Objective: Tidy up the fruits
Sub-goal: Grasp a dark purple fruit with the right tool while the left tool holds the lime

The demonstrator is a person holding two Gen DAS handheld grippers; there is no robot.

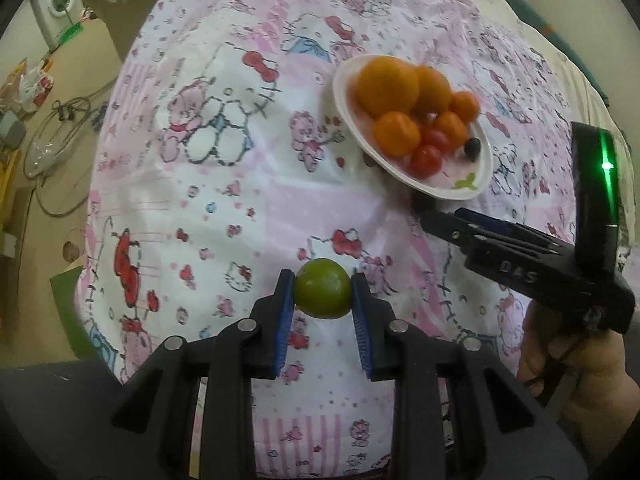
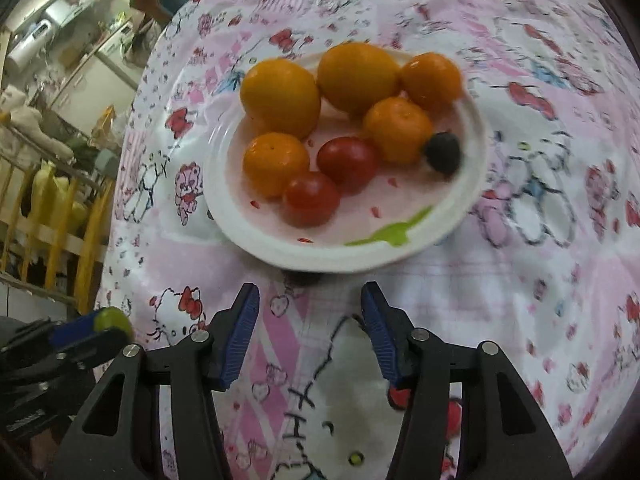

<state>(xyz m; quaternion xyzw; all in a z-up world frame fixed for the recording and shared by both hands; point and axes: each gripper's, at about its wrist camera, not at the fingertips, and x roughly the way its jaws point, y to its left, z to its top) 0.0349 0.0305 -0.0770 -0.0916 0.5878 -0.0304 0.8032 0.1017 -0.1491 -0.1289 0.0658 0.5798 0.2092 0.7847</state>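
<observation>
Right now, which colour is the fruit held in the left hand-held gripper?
Green; the round fruit shows best in the left wrist view.

Printed cotton-like tablecloth (image 1: 224,208), glossy white plate (image 2: 344,252), ribbed blue claw pads (image 1: 282,320).

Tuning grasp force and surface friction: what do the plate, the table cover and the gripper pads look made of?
Plate: looks like thin moulded plastic or coated paper, white, slight sheen, printed green mark; can't tell which. Table cover: printed cloth, matte, creased, cartoon pattern. Pads on the left hand-held gripper: blue, ribbed, probably rubber or soft plastic.
</observation>
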